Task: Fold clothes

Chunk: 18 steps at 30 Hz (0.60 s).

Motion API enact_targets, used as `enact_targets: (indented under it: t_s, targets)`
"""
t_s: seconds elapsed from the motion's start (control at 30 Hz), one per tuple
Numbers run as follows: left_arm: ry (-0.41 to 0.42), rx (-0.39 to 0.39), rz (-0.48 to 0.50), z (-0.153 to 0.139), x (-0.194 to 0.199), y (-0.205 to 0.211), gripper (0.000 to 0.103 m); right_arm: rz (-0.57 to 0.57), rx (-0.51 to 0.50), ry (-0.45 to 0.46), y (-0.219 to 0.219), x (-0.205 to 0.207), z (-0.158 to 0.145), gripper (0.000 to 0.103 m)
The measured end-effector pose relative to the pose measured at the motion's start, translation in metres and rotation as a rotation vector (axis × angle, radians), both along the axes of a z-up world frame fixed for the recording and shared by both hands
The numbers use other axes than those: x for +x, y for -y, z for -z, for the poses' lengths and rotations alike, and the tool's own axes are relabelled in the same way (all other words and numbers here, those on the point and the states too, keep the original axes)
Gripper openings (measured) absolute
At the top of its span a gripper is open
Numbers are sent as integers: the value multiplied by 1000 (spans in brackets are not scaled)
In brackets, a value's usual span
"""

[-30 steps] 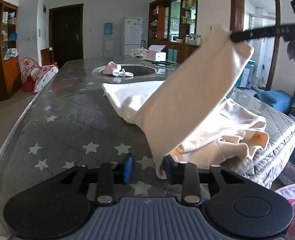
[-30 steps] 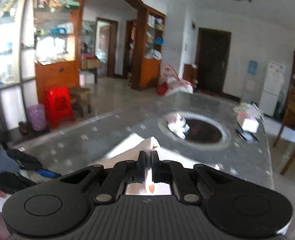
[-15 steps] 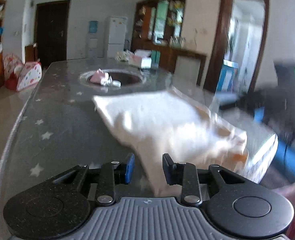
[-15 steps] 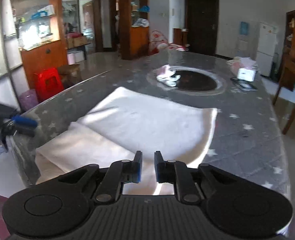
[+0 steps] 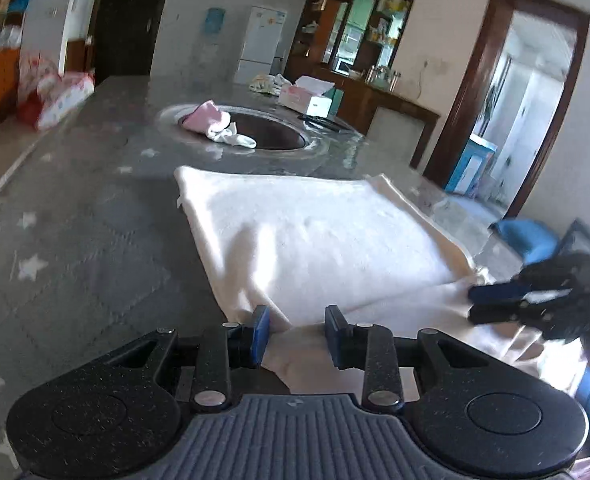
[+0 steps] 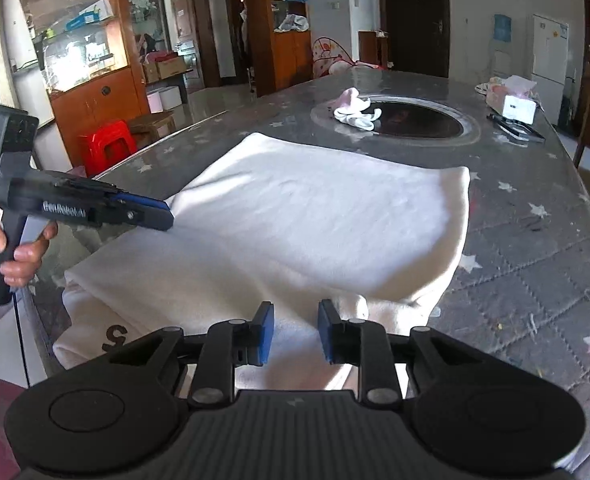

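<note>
- The left tool (image 5: 297,334) is seen as a black, speckled frame with two round side discs, a ribbed grey centre plate and silver rivets.
- Its fingers (image 5: 259,334) are faced with blue pads.
- The right tool (image 6: 293,330) is built alike: black linkage arms, blue pads, ribbed plate.
- From the side, a boxy black housing with white lettering and a grey pistol handle are shown.
- A thin dark cable is seen below the handle, gripped by a bare hand (image 6: 23,256).

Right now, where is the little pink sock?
The pink sock lies on the left rim of the round dark hole in the table, far beyond the folded cream cloth.
</note>
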<state>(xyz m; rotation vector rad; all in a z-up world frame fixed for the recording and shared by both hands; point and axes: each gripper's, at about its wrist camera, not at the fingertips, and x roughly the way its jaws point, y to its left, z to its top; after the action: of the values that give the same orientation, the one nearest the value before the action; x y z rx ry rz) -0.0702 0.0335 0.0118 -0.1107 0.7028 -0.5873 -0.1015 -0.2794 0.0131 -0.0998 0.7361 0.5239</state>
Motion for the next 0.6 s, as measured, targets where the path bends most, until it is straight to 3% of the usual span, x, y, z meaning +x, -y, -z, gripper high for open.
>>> enact_targets:
  t_s: [0.17,0.43,0.5,0.6]
  targets:
    - [14,-29,-10,-12,12,-5,35,-10,24,22,2,3,-7,26]
    - [-44,-38,-58,1,53,-3,34,-1,34,18,5,7,-4,30]
    - [-37,-20,-68,0,55,-5,34,-1,34,36,8,3,-8,36]
    - [-19,12,-76,-1,58,-4,34,11,38,34,15,-1,-8,37]
